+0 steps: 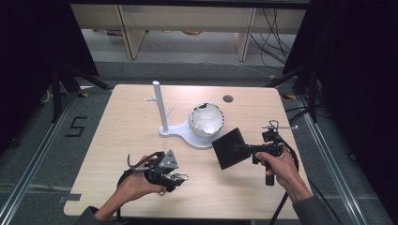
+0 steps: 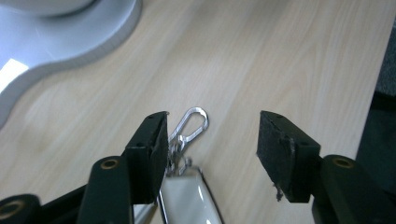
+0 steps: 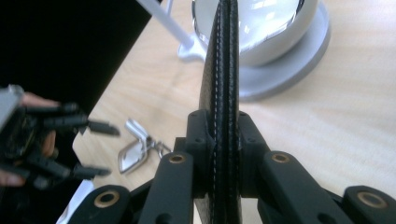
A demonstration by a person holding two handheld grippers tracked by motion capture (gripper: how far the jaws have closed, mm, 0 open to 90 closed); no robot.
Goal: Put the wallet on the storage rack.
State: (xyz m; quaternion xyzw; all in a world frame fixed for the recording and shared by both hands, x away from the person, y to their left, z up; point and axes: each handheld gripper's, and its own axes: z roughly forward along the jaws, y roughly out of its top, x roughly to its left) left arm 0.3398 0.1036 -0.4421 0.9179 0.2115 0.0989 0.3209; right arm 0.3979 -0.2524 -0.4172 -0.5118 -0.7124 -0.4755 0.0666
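A keychain (image 1: 178, 177) with a silver clip (image 2: 189, 126) and a pale fob (image 2: 186, 200) lies on the wooden table near its front. My left gripper (image 1: 180, 177) stands open around it, and the clip lies close against the left jaw. The same open left gripper (image 3: 112, 150) appears beside the keychain (image 3: 137, 151) in the right gripper view. My right gripper (image 1: 241, 149) is shut on a flat black stitched leather piece (image 1: 228, 147), held on edge above the table. Seen edge-on, that leather piece (image 3: 223, 70) rises between the right jaws.
A white stand with a thin pole (image 1: 159, 105) and a flat base (image 1: 187, 136) sits mid-table, and a white bowl (image 1: 206, 119) rests on the base. A small round grommet (image 1: 228, 98) lies near the table's far edge. Black frame legs flank the table.
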